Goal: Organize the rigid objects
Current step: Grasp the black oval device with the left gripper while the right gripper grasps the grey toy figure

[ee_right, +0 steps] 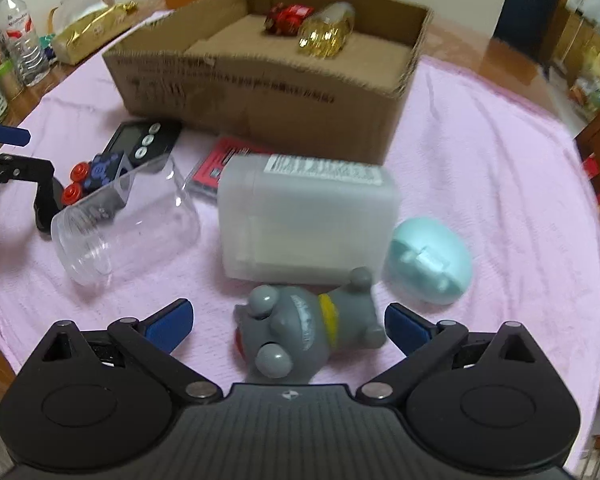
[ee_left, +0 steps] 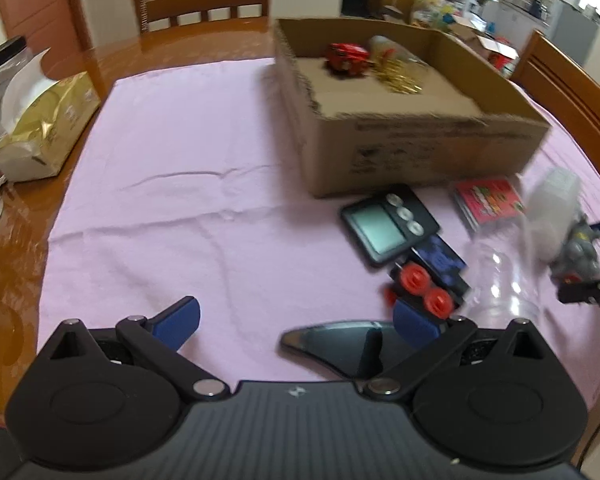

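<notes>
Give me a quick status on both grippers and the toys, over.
Left gripper open, empty, near the toy train. Right gripper open, straddling the grey toy, not gripped. Cardboard box holds two items. White container lies between toy and box.

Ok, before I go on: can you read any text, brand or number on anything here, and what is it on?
Nothing reads clearly; both views are blurred.
Cardboard box: lines of black print along its side, unreadable.
Translucent plastic container: white label with small print, unreadable.
Red packet: coloured print, unreadable.
Water bottle: red and white label, unreadable.
Timer: screen blank.
</notes>
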The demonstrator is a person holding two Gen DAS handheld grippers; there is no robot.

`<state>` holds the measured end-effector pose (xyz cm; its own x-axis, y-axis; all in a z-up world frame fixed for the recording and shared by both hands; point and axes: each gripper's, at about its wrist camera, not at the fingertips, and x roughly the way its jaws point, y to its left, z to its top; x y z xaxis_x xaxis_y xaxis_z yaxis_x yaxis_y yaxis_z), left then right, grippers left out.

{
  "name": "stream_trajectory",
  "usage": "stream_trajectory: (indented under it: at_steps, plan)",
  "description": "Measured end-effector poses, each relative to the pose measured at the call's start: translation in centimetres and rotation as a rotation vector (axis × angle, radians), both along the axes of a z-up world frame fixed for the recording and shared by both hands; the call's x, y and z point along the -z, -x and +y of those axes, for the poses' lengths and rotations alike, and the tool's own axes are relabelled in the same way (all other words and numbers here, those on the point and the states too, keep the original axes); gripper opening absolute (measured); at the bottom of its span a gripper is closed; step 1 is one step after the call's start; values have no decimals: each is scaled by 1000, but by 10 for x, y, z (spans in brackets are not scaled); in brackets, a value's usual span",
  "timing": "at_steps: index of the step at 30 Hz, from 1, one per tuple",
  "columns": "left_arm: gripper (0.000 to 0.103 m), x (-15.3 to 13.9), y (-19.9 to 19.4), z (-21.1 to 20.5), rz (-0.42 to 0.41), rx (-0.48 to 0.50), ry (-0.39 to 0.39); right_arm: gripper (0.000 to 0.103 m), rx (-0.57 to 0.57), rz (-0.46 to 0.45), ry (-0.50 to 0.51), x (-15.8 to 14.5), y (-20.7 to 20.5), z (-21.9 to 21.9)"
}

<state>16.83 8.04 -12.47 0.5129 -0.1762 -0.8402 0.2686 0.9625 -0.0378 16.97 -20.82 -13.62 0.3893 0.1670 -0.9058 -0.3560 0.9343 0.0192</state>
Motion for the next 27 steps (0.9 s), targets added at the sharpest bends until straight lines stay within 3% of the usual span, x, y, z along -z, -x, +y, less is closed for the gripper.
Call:
stream_trajectory:
  at_steps: [5,9,19,27]
  plan:
    - [102,8,17,-13,28,90,-37,103,-22,58,-16,1,14,12]
    - [102,19,25,-20,38,131,-59,103,0,51,-11,3,25,19]
    - [103,30,20,-24,17,126,-53,103,22,31,52,13,25,21]
    - [102,31,18,-28,10,82,-49,103,2,-26,33,13,32,16]
